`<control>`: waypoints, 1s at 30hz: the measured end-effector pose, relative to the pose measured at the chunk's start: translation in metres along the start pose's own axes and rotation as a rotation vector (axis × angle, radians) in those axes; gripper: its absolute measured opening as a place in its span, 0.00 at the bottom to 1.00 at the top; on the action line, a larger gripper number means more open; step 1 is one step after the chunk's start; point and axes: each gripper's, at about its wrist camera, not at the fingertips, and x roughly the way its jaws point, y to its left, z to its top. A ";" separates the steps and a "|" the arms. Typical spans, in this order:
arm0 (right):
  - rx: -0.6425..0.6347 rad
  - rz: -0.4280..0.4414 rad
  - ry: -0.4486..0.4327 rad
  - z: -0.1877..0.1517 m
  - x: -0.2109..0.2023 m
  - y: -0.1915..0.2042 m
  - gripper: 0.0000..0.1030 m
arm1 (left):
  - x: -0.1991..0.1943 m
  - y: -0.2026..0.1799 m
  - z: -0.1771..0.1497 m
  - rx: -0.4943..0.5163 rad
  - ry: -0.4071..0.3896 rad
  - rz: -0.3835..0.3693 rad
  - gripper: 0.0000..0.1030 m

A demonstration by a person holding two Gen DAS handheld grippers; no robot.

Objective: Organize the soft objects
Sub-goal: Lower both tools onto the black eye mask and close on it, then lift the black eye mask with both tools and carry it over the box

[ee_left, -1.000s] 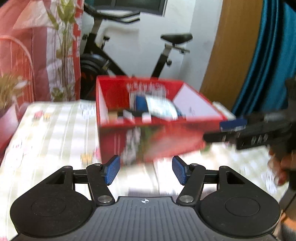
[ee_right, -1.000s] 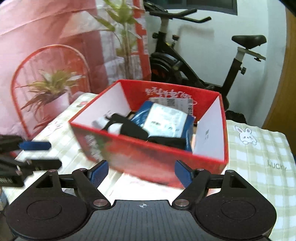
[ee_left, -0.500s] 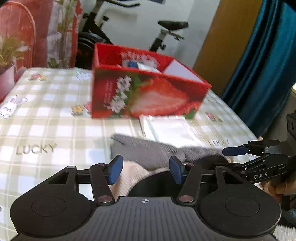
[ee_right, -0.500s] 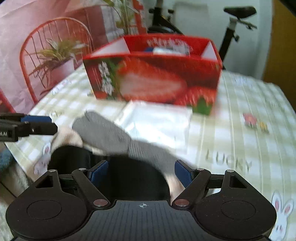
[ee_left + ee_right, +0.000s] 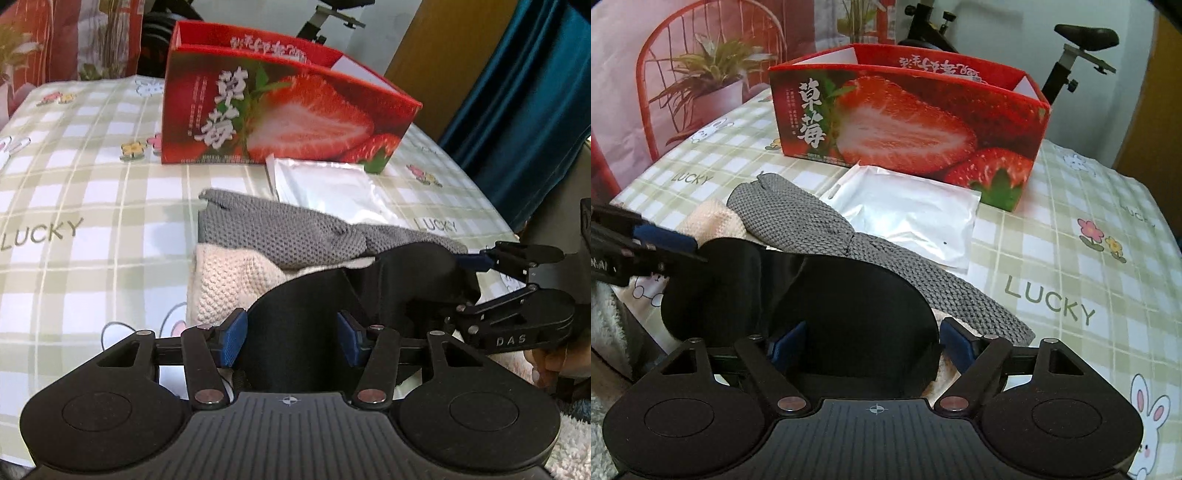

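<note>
A black eye mask [image 5: 303, 295] [image 5: 849, 302] lies on top of a pile at the table's near edge. Under it are a grey knit sock [image 5: 280, 236] [image 5: 798, 214] and a cream knit piece [image 5: 229, 280] [image 5: 713, 221]. My left gripper [image 5: 291, 336] [image 5: 698, 251] straddles one lobe of the mask, blue pads close on either side; I see no squeeze. My right gripper [image 5: 871, 343] [image 5: 466, 284] stands wide around the other lobe, its pads at the cloth's edges. Behind them, a white flat pouch [image 5: 328, 184] [image 5: 908, 214] lies before the red strawberry box [image 5: 288, 110] [image 5: 905, 122].
A green checked tablecloth [image 5: 74, 184] covers the table. A person's hand [image 5: 546, 365] holds the right gripper. White fluffy cloth [image 5: 602, 321] hangs at the near edge. An exercise bike [image 5: 1071, 44], a potted plant [image 5: 713, 77] and a teal curtain [image 5: 517, 110] stand beyond the table.
Both grippers came down from above the open box to the pile at the table's front. The black mask now sits between both pairs of pads. The left jaws have narrowed slightly.
</note>
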 end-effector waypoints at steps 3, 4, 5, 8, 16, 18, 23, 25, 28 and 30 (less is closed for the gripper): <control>0.010 0.006 -0.011 -0.002 -0.001 -0.001 0.69 | 0.005 0.004 -0.002 -0.018 0.015 -0.003 0.53; 0.012 0.007 -0.016 -0.002 -0.002 -0.001 0.66 | 0.006 0.006 -0.003 -0.027 0.017 -0.007 0.53; 0.010 0.006 -0.021 -0.002 -0.003 0.000 0.63 | 0.007 0.007 -0.003 -0.035 0.016 -0.009 0.53; 0.010 0.008 -0.043 0.000 -0.008 0.000 0.56 | 0.009 0.008 -0.004 -0.045 0.011 -0.004 0.51; 0.006 0.035 -0.115 0.005 -0.028 0.000 0.34 | 0.011 0.011 -0.004 -0.060 0.004 -0.004 0.49; -0.005 0.047 -0.124 0.006 -0.030 0.002 0.28 | 0.011 0.012 -0.003 -0.063 0.003 -0.004 0.49; 0.007 0.070 -0.127 0.005 -0.029 0.002 0.12 | 0.012 0.014 -0.003 -0.076 -0.002 -0.011 0.49; 0.021 0.066 -0.128 0.004 -0.027 0.000 0.11 | 0.010 0.015 -0.003 -0.084 -0.005 -0.014 0.49; 0.052 0.059 -0.133 0.002 -0.023 -0.005 0.11 | 0.004 0.019 -0.002 -0.100 -0.019 -0.003 0.49; 0.073 0.053 -0.134 0.000 -0.021 -0.008 0.11 | -0.002 0.021 0.000 -0.117 -0.027 0.007 0.49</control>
